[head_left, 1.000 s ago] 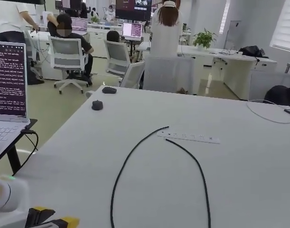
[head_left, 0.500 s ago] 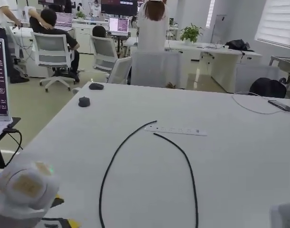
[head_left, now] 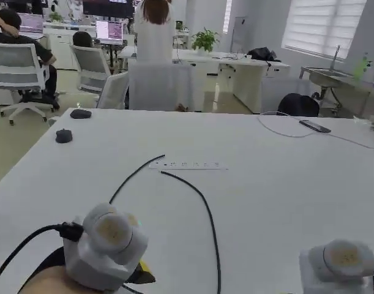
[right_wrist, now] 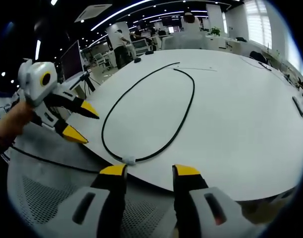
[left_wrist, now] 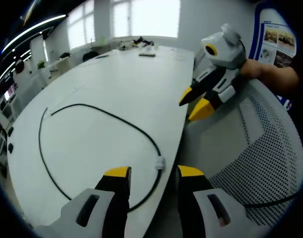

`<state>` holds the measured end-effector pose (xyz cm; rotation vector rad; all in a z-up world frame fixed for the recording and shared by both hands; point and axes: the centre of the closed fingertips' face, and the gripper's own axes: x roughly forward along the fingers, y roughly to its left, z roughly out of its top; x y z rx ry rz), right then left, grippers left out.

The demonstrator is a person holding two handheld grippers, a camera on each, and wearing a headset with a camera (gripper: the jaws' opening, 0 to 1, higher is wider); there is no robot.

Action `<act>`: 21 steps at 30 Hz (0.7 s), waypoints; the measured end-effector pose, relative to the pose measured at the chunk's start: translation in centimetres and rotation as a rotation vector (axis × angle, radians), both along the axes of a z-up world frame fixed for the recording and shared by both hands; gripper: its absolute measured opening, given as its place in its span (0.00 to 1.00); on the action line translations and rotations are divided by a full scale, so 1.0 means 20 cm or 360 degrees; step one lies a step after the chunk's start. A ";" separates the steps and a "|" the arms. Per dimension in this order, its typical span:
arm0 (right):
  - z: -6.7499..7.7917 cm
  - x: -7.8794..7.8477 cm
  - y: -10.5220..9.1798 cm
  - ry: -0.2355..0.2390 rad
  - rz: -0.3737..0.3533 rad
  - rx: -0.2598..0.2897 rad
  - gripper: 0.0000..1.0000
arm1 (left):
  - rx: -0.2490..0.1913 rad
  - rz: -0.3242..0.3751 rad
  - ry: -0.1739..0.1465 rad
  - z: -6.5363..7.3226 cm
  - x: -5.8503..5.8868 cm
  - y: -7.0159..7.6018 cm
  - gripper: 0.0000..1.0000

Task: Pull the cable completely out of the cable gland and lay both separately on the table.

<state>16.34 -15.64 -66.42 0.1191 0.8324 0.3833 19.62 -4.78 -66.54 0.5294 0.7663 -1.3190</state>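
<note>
left gripper (left_wrist: 153, 172): jaws wide apart and holding nothing. It hangs off the near edge of the table, with a mesh chair back just below it.
table (head_left: 284, 184): white and broad.
mouse (head_left: 63, 136): dark, on the far left of the table in the head view.
second mouse (head_left: 80, 114): dark, further back, near the far edge.
cable (left_wrist: 82, 104): black, lying flat on the table in one long, narrow loop. Its two ends lie close together on the far side, and the bend of the loop reaches the near edge.
gland (left_wrist: 159, 162): small and white, sitting on the cable at the bend, just inside the near edge. It lies ahead of both grippers' jaws and touches neither.
strip (head_left: 187, 164): a white power strip, lying flat beside the cable's two ends.
phone (head_left: 315, 126): dark, lying flat on the far right of the table, well apart from the cable.
chair back (left_wrist: 260, 148): grey mesh, against the near edge of the table, under both grippers.
right gripper (right_wrist: 150, 171): jaws wide apart and empty. It is off the near edge, pointing at the gland, to the right of the left gripper and apart from it.
</note>
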 end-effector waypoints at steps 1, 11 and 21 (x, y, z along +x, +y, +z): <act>0.00 0.00 0.00 -0.0001 -0.0003 0.0001 0.37 | 0.0045 -0.0037 0.0004 -0.04 0.00 -0.01 0.34; 0.00 0.00 -0.01 -0.0002 -0.0011 0.0005 0.37 | 0.0187 -0.0181 0.0073 -0.30 -0.01 -0.14 0.33; 0.00 0.00 -0.02 0.0003 -0.0014 0.0004 0.36 | 0.0243 -0.0178 0.0141 -0.42 -0.04 -0.17 0.30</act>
